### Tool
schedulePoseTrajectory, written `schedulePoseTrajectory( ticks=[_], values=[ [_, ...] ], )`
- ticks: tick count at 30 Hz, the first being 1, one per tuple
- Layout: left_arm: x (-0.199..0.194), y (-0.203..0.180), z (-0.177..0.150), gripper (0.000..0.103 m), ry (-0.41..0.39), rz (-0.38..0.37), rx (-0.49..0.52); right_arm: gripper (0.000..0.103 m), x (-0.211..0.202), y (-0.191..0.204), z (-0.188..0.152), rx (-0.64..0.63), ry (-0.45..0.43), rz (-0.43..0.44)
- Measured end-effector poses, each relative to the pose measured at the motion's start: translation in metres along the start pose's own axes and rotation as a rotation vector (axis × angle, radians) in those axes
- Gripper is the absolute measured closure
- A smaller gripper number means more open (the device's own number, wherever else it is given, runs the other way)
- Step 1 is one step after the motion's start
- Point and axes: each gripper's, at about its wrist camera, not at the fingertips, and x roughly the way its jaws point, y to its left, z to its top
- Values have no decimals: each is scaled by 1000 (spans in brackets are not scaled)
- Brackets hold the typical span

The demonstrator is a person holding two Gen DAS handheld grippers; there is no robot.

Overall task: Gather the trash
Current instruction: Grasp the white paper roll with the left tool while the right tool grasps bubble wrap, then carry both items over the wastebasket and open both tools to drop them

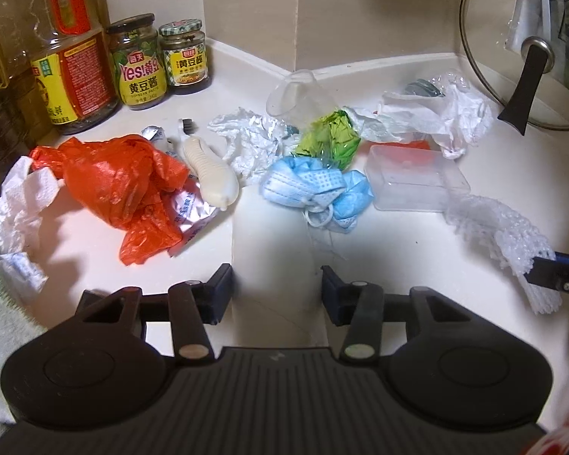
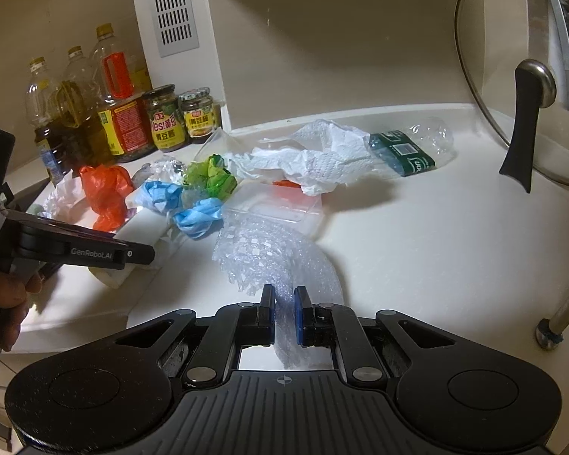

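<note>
Right wrist view: right gripper (image 2: 284,313) clamped on white foam net (image 2: 269,254), lower centre. Left gripper (image 1: 277,295) pinches a white block (image 1: 273,250); arm reads "GenRobot.AI". Jar (image 1: 142,62) upper left: "Yes!".

Two matte black hand-held grippers with blue-padded fingers

The left gripper (image 1: 277,292) has a ribbed black centre plate, two round domed housings, silver pivot rivets and dark blue pads; its side arm bears white "GenRobot.AI" lettering. The right gripper (image 2: 284,314) is the same build, with brighter blue pads (image 2: 299,314) and a small crosshair mark on the plate.
</note>
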Motion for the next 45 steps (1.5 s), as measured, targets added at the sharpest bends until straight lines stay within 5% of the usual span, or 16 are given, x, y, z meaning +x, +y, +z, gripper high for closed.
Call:
schedulePoseTrajectory(
  ticks=[13, 25, 36, 45],
  values=[
    [-54, 32, -32, 59, -58, -25, -36, 93, -16, 34, -8, -8, -7, 13],
    [-119, 67, -72, 59, -98, -189, 43, 93, -51, 105, -27, 113, -13, -8],
    [-129, 86, -137, 59, 12, -304, 135, 93, -65, 175, -91, 133, 114, -21],
    [-101, 90, -183, 59, 127, -328, 187, 93, -45, 189, -142, 131, 220, -100]
  ],
)
